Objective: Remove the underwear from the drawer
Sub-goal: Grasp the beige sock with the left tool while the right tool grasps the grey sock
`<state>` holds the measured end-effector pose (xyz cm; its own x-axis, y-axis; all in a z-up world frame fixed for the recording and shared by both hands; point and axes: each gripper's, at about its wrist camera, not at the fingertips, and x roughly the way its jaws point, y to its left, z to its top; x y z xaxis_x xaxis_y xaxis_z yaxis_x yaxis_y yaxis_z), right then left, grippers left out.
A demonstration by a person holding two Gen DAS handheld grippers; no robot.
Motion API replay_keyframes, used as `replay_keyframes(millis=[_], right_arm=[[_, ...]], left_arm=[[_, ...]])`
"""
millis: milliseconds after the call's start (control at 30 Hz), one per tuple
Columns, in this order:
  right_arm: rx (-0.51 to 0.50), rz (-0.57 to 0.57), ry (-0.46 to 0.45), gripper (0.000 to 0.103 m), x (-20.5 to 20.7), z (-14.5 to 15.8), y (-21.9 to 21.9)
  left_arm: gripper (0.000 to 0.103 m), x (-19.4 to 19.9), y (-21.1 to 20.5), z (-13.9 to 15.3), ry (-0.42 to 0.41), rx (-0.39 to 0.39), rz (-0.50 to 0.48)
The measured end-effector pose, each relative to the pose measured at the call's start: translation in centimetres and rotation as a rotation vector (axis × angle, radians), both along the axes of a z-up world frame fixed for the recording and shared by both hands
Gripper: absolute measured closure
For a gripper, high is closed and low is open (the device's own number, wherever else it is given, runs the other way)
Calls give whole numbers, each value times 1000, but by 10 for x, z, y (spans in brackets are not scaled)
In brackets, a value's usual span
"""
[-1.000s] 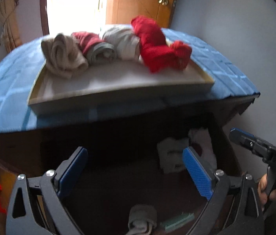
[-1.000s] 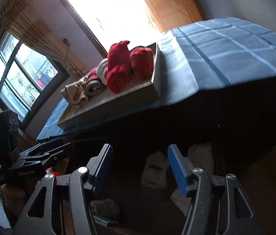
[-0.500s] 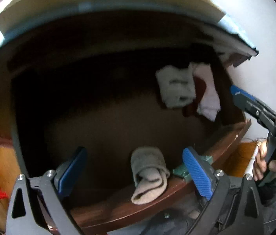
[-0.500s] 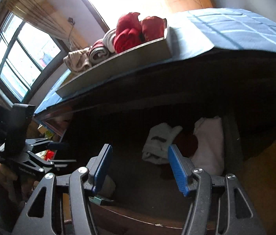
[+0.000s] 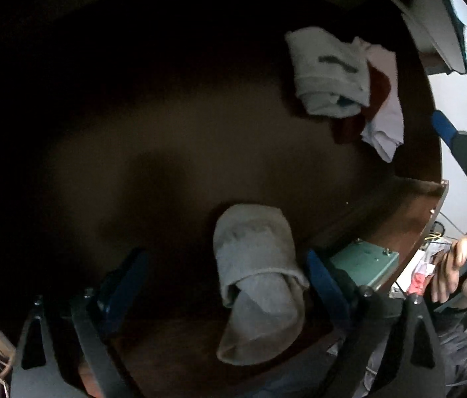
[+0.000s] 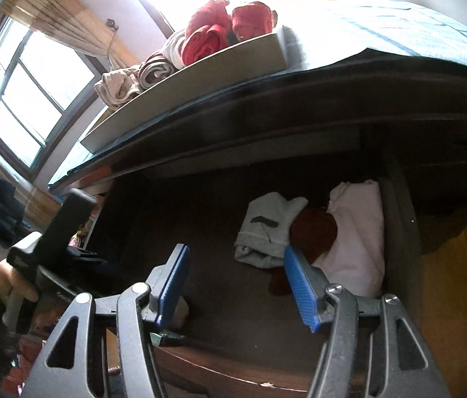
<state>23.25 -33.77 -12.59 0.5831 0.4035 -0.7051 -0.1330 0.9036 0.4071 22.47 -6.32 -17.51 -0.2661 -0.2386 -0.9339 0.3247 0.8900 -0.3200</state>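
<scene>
Your dark wooden drawer holds a rolled grey garment near its front. A pale grey folded piece, a maroon one and a white one lie at its right end.

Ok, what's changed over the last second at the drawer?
The left tongs have tipped down from facing the tray on top into the drawer; they now straddle the grey roll at its front. Their jaws have just been closing a little, pads not yet pressing. The right tongs dipped slightly, open and empty as before. The pile at the back right is unmoved.
</scene>
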Motion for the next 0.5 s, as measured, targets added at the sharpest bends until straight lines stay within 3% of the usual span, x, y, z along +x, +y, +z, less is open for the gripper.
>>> replay_keyframes(millis=[67,100,167,233,300,500], right_arm=[[6,-2,2,41,1,-1,-1],[10,-3,4,41,2,-1,-2],[19,-8,10,41,3,-3,-4],[25,-13,18,41,4,-5,-7],[34,-22,30,41,7,-8,-9],[32,-49,58,41,15,-14,-13]], left_arm=[[15,1,2,-5,51,-13,27],[27,1,3,-7,71,-22,35],[39,-3,3,-13,110,-28,27],[45,-5,6,-18,141,-63,56],[65,-7,7,-16,151,-120,71],[69,-10,9,-2,31,-189,102]])
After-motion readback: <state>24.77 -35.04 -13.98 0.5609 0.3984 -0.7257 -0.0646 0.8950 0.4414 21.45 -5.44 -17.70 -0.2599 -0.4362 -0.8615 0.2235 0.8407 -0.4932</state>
